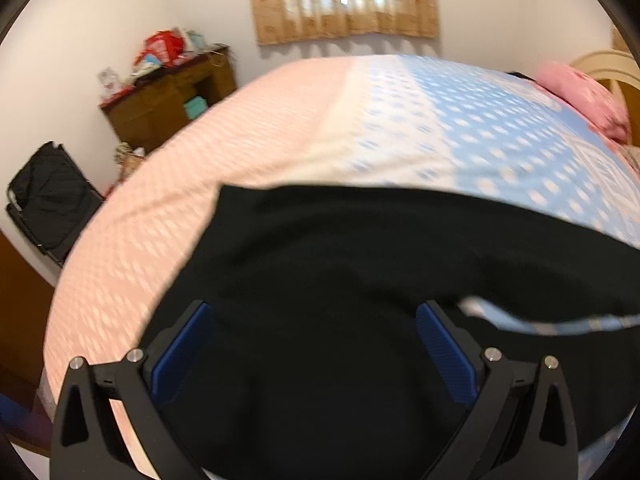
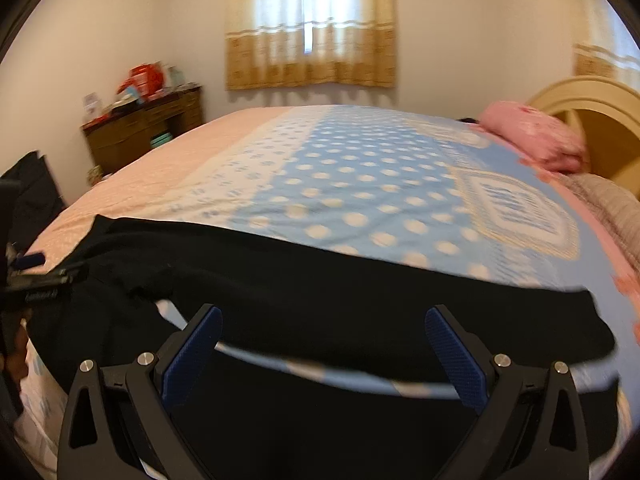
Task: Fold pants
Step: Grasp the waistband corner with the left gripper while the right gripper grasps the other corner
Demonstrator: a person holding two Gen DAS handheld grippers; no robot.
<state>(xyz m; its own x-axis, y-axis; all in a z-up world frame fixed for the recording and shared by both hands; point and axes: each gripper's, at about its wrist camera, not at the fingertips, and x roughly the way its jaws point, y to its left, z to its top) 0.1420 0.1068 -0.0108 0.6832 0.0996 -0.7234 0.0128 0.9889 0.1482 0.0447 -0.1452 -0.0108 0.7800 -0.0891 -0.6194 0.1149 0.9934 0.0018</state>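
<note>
Blue-padded fingers [image 1: 184, 354] of the left gripper [image 1: 314, 312] are standing wide apart over the black pants [image 1: 360, 248], gripping nothing, with dark cloth filling the whole gap between them. Over on the other side, the right gripper [image 2: 324, 314] is likewise spreading its fingers [image 2: 456, 354] far apart and holding nothing, hovering above the near fold of the pants [image 2: 320, 292]; whether either pair is touching the cloth is not clear. Just beyond the fingertips the pants are lying across the near edge of the bed [image 2: 360, 184], two dark layers showing with a sliver of blue dotted sheet peeking between them. Farther out, the bedspread is running from a pink striped part on the left [image 1: 160, 208] to blue with white dots. Beyond that, a pink pillow [image 2: 536, 136] is resting by the cream headboard [image 2: 580, 96], a wooden dresser [image 2: 144, 132] is standing against the wall, and tan curtains [image 2: 312, 28] are hanging over the window.
</note>
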